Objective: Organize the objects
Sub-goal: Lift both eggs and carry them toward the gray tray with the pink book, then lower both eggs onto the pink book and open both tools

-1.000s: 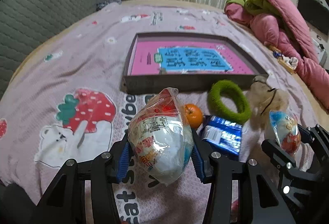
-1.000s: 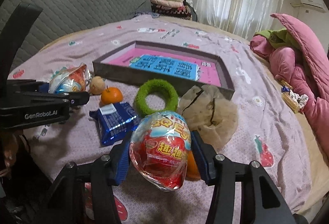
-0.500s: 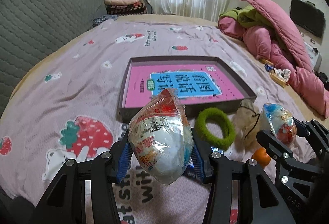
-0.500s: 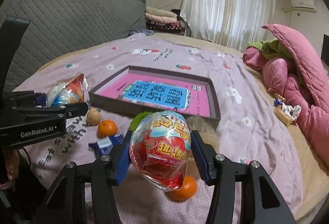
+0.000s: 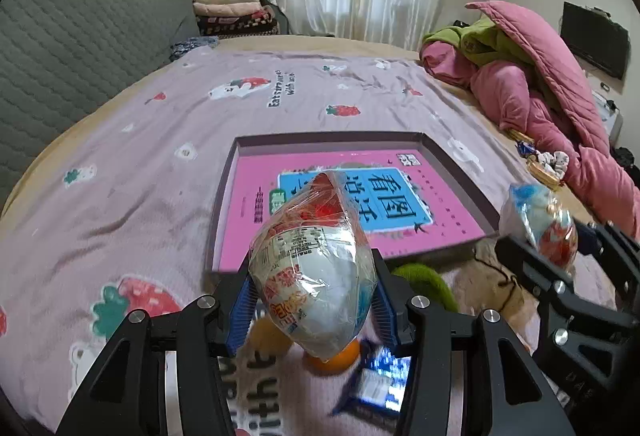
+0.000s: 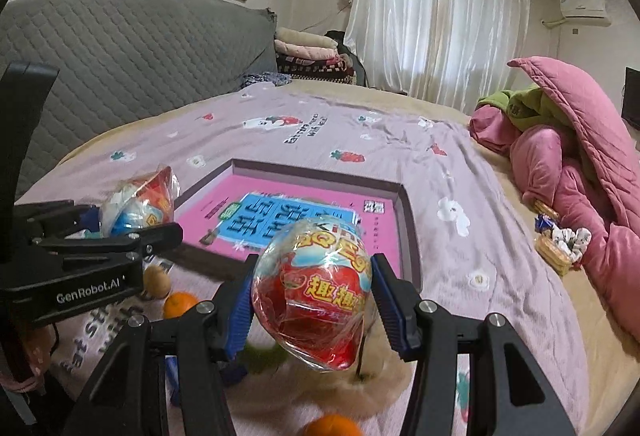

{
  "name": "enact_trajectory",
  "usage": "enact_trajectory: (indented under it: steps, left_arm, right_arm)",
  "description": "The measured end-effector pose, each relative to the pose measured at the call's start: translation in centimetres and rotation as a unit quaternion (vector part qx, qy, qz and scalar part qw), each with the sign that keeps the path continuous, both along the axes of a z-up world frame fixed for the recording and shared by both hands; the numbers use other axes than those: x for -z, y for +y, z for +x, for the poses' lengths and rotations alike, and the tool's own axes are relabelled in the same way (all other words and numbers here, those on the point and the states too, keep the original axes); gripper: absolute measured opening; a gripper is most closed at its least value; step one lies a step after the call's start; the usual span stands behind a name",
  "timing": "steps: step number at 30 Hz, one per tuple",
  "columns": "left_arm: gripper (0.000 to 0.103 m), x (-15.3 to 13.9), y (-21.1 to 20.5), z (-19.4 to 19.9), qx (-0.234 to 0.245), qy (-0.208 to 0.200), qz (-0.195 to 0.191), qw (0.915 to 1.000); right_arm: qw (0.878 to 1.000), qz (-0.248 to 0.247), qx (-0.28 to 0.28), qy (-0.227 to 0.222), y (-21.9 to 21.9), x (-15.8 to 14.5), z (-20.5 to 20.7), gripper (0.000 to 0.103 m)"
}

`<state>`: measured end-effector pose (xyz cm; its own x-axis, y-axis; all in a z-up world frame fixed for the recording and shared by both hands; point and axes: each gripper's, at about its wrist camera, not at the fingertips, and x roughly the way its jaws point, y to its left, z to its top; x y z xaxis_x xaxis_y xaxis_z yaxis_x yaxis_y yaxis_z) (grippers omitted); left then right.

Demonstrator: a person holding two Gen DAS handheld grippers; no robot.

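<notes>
My left gripper [image 5: 314, 310] is shut on a plastic-wrapped toy egg [image 5: 316, 272], white side up, held above the bedspread. My right gripper [image 6: 316, 296] is shut on a second wrapped toy egg [image 6: 316, 292], red with yellow lettering. Each gripper shows in the other's view: the right one with its egg [image 5: 540, 220] at the right edge, the left one with its egg [image 6: 140, 204] at the left. Ahead of both lies a shallow grey box tray [image 5: 224, 196] [image 6: 408, 236] with a pink and blue printed bottom.
On the bedspread beneath the grippers lie a green ring [image 5: 424, 280], oranges [image 5: 336, 360] [image 6: 180, 304], a blue snack packet [image 5: 384, 384], a tan fluffy thing [image 5: 484, 284] and a small brown ball [image 6: 156, 280]. Pink bedding [image 5: 540, 108] is piled at the right. A grey quilted headboard [image 6: 120, 68] stands left.
Both grippers have risen with their eggs and moved toward the tray. The tray now sits lower and nearer in both views; the loose items have slid beneath the fingers.
</notes>
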<state>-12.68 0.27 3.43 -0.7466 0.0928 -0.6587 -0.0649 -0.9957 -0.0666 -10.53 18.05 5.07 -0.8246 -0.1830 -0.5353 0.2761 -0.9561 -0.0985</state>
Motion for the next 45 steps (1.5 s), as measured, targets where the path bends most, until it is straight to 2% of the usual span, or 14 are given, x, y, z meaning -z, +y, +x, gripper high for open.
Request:
enact_trajectory:
  steps: [13, 22, 32, 35, 45]
  left_arm:
    - [0.052, 1.0, -0.3, -4.3, -0.009, -0.011, -0.01, 0.9998]
    - [0.052, 2.1, -0.3, -7.1, -0.01, -0.032, -0.008, 0.9994]
    - [0.052, 3.4, 0.1, -9.9, -0.009, -0.04, -0.016, 0.999]
    - [0.052, 3.9, 0.1, -10.5, -0.01, -0.044, -0.018, 0.9988]
    - [0.052, 5.4, 0.4, -11.5, -0.002, -0.063, -0.016, 0.9979]
  right_arm:
    - [1.0, 0.013, 0.001, 0.018, -0.3, -0.9, -4.7, 0.054]
    - [1.0, 0.016, 0.002, 0.004, 0.4, -0.1, -7.5, 0.054]
    - [0.999, 0.025, 0.011, -0.038, 1.5, 1.9, -11.4, 0.055]
    - [0.998, 0.013, 0.01, -0.054, 2.1, 2.6, -12.1, 0.055]
    - [0.996, 0.017, 0.009, -0.09, 2.3, 4.6, -13.1, 0.055]
